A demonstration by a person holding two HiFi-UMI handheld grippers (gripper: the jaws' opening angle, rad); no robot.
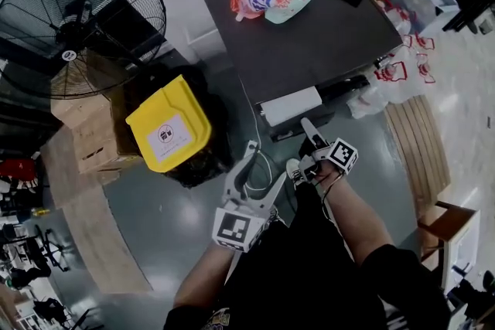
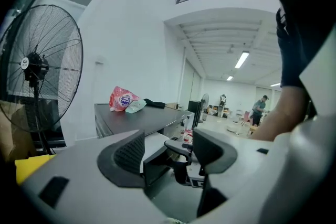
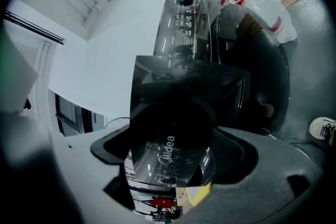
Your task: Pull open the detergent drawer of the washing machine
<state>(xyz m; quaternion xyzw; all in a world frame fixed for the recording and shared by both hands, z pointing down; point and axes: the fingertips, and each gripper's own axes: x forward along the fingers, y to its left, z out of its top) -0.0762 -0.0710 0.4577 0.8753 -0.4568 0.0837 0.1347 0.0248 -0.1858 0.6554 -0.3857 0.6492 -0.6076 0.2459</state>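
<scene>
The left hand-held gripper (image 2: 168, 150) hangs with its 2 jaws apart and nothing between them. It sits to the left of the machine front and further from it than the other one, so it is only looking on. Ahead of it and to its right is the dark, glossy-fronted detergent drawer (image 1: 290, 106) of the dark grey-topped washing machine (image 1: 309, 27). From the head view the drawer's white plastic tray shows past the machine's front edge, so the drawer looks at least partly out. The right hand-held gripper (image 3: 170, 150) is plainly the nearer of the 2. Its own view shows both jaws closed onto the drawer's dark front panel, the one printed "Midea", which fills the gap between them. The drawer lies straight ahead of this gripper, along the line of its jaws. I judge that the drawer's sliding axis runs square out of the machine front, back toward the person. The pull should therefore go straight back along the gripper's own line, without drifting sideways, which could make the tray bind in its slot.
</scene>
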